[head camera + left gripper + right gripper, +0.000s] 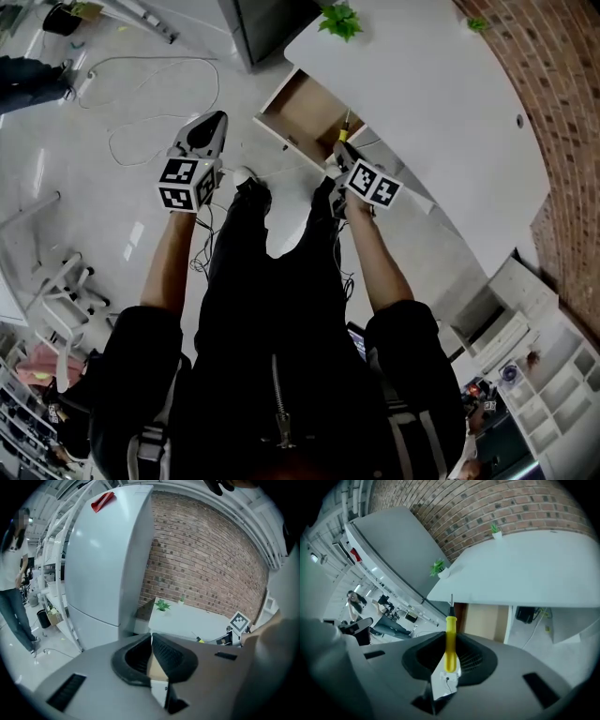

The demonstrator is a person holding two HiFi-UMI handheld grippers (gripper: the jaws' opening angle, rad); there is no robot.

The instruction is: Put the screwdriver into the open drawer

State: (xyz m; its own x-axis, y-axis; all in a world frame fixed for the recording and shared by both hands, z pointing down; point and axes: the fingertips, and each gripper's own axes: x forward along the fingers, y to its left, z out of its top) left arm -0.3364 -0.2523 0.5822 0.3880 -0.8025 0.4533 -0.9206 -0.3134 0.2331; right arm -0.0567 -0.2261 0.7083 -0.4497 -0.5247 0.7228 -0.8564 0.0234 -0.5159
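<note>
A yellow-handled screwdriver (450, 641) sticks out between the pads of my right gripper (449, 644), metal tip forward. In the head view the right gripper (343, 150) holds the screwdriver (343, 134) at the front right corner of the open wooden drawer (302, 116), which juts out from under the white table (431, 84). The drawer's opening (483, 619) shows just beyond the screwdriver's tip. My left gripper (216, 120) hangs over the floor left of the drawer, with its jaws together and nothing in them (151, 638). From there the screwdriver (200, 640) appears far right.
Cables (141, 94) loop on the floor left of the drawer. A tall grey cabinet (108, 559) stands beside the table. Small plants (339, 19) sit on the table's far end by the brick wall (562, 112). A person (11, 573) stands at far left. White shelves (539, 370) are at the right.
</note>
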